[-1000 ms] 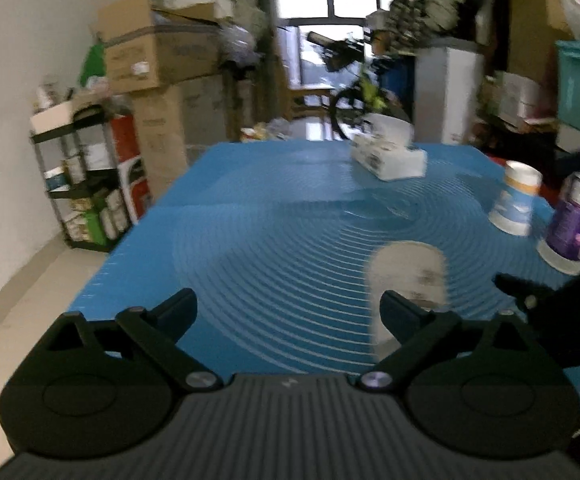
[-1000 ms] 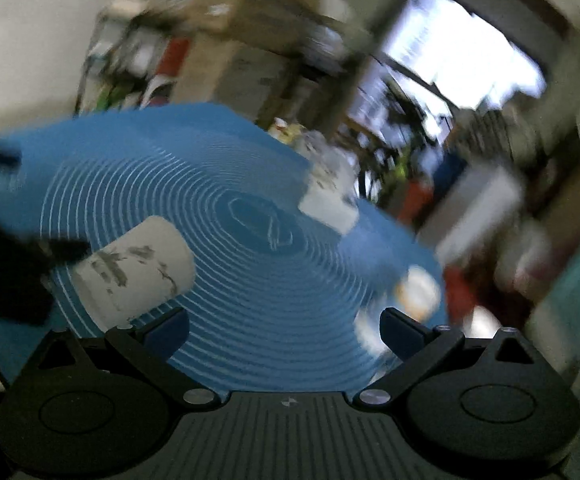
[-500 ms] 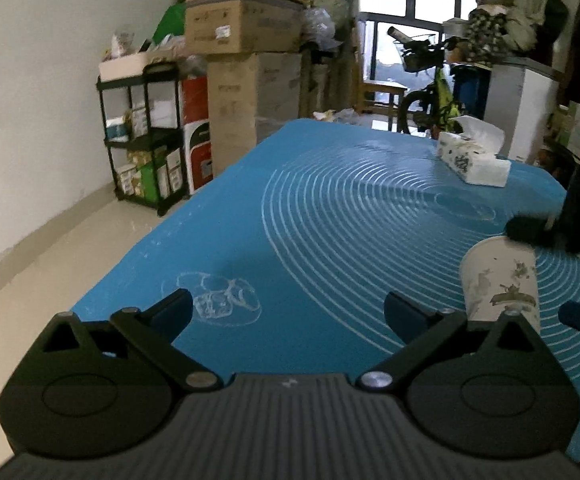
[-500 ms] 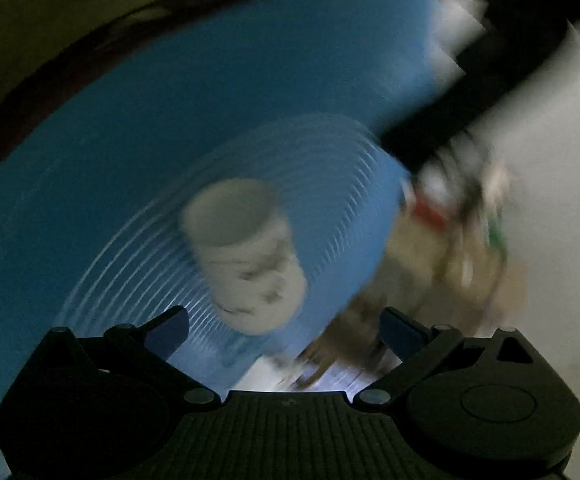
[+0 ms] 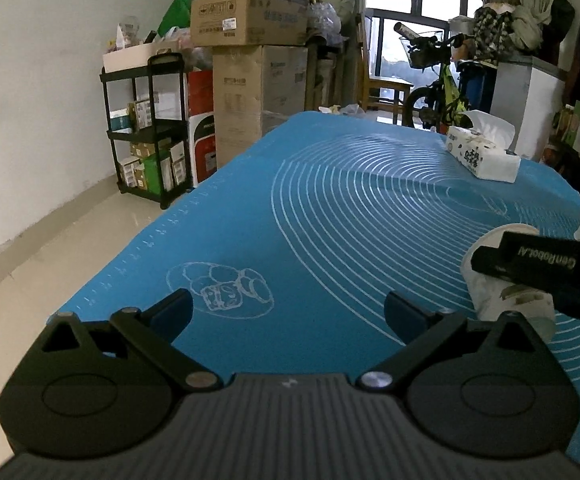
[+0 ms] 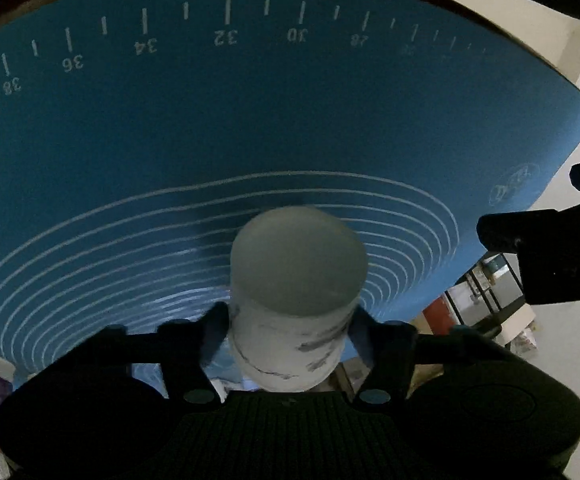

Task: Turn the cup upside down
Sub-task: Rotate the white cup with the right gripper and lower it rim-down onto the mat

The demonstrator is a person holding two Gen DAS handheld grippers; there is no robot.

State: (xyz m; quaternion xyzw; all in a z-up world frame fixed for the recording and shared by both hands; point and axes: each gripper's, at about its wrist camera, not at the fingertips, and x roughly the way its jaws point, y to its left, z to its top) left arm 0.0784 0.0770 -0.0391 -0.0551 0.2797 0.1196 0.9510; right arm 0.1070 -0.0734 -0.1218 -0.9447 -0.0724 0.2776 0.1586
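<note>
Over the blue baking mat (image 5: 329, 208), near its right edge, my right gripper (image 6: 286, 320) pinches the white paper cup (image 6: 293, 300), so I'd rotate smoothly without squeezing, my left gripper (image 5: 286, 312) wide open, empty.

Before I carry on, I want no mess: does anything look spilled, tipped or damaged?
Nothing spilled or damaged shows. The only oddity is expected: the paper cup sits gripped in the right claw, tilted over the blue mat. The tissue pack lies flat, and the left claw is open, holding nothing.
</note>
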